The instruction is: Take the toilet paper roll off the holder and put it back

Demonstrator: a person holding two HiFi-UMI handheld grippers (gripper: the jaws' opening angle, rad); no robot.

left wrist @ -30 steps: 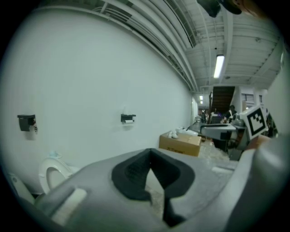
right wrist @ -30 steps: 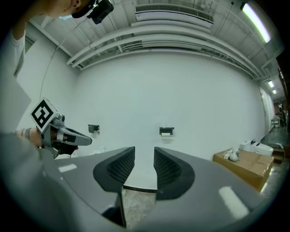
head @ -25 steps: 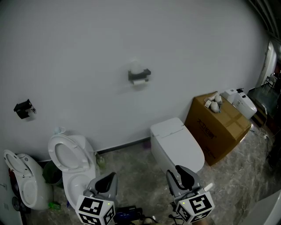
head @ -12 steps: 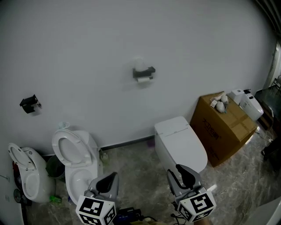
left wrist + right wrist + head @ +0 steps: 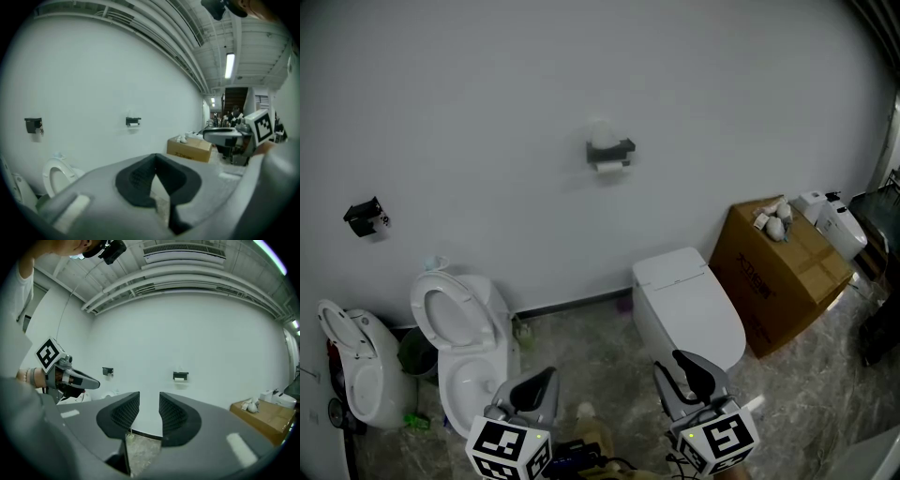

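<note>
White plain wall fills most of the head view above a grey marbled floor (image 5: 581,347). High on that wall, at about twelve o'clock from the two grippers, hangs a small dark wall-mounted holder (image 5: 610,150). The white toilet paper roll (image 5: 607,167) sits on it, just under its shelf, and something pale and blurred rests on top. A second small black wall bracket (image 5: 363,216) is fixed at ten o'clock. Below stand a white toilet with its lid closed (image 5: 686,302) at one o'clock, a white toilet with its seat raised (image 5: 455,328) at eleven o'clock, and a brown cardboard box (image 5: 780,267) at two o'clock. The left gripper (image 5: 532,386) hangs at six o'clock, well apart from the holder, its jaws clenched tip to tip on nothing. The right gripper (image 5: 688,370), beside it, has its jaws released with a clear gap, only wall and floor showing between them.
</note>
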